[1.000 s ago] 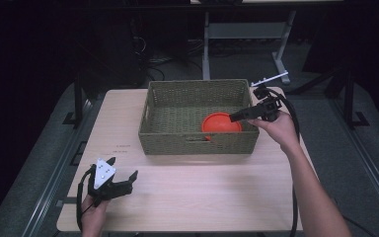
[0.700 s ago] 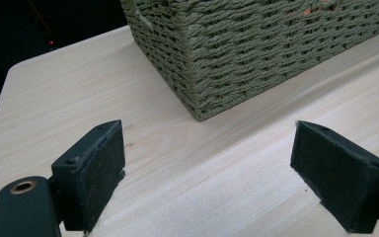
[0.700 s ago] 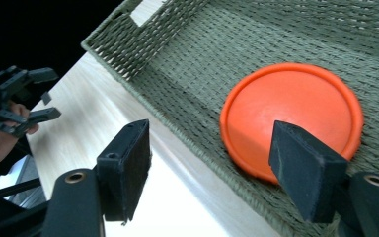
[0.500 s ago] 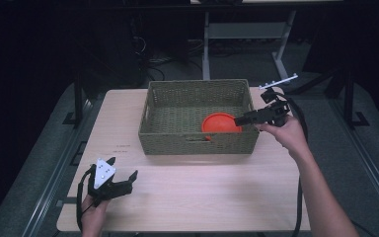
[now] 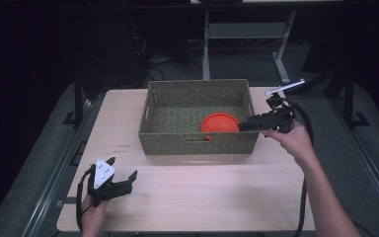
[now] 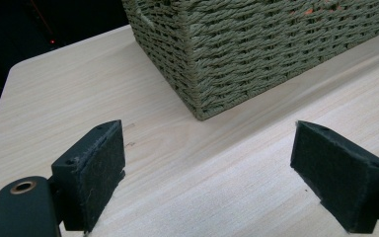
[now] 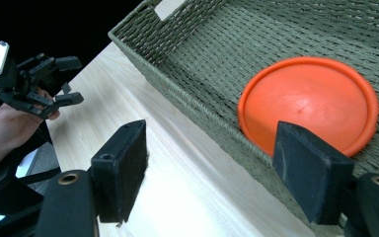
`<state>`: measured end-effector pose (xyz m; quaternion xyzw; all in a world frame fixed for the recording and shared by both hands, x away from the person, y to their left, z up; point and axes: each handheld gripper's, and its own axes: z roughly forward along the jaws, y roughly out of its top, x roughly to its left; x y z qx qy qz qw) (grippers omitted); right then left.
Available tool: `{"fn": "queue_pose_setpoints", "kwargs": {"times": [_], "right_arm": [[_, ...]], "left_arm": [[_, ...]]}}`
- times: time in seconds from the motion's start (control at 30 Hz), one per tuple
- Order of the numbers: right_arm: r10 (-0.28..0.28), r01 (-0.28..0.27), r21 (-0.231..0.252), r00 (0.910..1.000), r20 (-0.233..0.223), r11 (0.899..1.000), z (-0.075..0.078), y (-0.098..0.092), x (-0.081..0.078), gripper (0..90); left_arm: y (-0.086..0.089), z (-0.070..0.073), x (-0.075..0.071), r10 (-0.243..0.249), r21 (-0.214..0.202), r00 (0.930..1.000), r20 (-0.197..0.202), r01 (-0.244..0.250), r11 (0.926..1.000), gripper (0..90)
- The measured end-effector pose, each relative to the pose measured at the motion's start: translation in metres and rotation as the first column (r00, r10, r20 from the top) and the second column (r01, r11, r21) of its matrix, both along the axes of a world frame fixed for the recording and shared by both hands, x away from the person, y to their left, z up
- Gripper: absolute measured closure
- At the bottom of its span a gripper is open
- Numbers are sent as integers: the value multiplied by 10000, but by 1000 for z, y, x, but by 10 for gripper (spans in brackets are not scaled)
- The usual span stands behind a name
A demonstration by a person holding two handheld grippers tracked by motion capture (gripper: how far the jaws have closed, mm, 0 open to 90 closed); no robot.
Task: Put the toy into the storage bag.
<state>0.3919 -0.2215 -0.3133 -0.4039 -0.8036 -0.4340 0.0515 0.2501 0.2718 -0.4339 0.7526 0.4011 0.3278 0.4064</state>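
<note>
Now the orange disc (image 5: 220, 122) lies flat in the woven basket (image 5: 197, 94), against its near wall toward the right end: round, smooth, bright orange, with a raised rim. Just beside the basket's right end, the right gripper (image 5: 243, 125) has just been opening, nothing between its jaws. Well apart, at the table's near left corner, the left gripper (image 5: 123, 170) gapes wide, empty.

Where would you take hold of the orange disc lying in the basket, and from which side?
Grip the orange disc by its raised rim, coming from above. It lies flat against the basket front wall, so probably only the rim toward the basket's open middle offers a gripper room.
</note>
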Motion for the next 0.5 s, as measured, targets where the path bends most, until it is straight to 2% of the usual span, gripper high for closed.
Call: {"fn": "queue_pose_setpoints", "kwargs": {"times": [0.5], "right_arm": [[82,-82,198,10000,41,9998,-8,-12,-16,278]], "left_arm": [[0,0,0,-9,22,10000,-9,9,10000,128]]}}
